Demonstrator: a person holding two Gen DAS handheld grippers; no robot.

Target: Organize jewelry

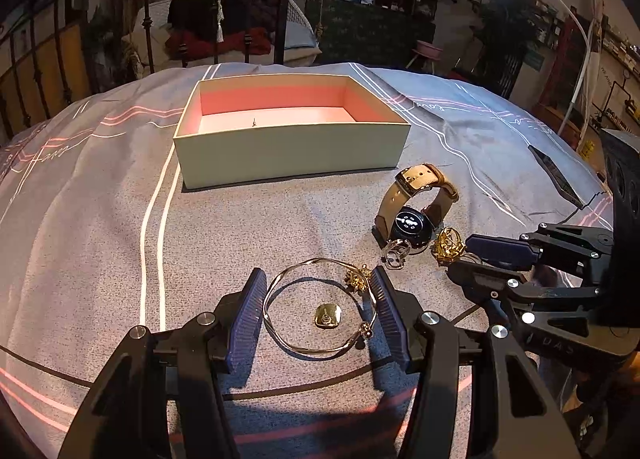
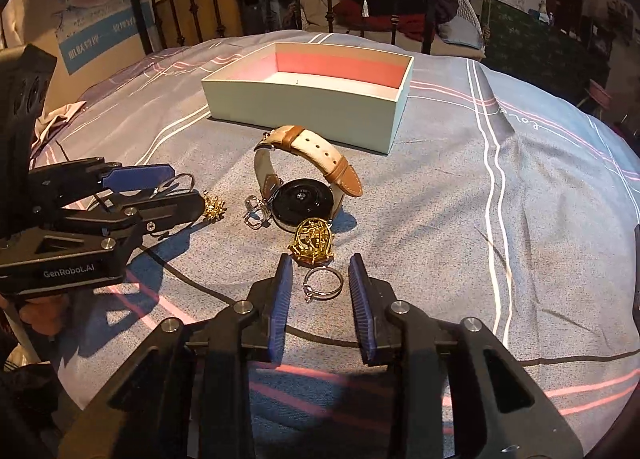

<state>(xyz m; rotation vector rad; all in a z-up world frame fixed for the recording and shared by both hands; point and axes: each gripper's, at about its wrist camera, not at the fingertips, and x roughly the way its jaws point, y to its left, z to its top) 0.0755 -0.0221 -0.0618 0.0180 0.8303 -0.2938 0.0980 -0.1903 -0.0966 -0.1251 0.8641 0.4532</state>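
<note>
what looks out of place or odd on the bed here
Nothing looks damaged or spilled. The jewelry lies loose on the bedspread rather than in the box, which holds only a tiny dark speck. The watch rests on its side, strap looped upward, with small pieces crowded against it.

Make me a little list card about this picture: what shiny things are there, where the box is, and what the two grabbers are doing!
surface: grey striped bedspread
box: open box, pink inside, nearly empty, behind the jewelry
left gripper: open, fingers either side of the gold bangle
inside bangle: small gold pendant
right gripper: open, fingers either side of the silver ring
watch: tan strap, dark round case, lying before the box
other pieces: gold filigree ornament; clear-stone ring beside the watch
</note>
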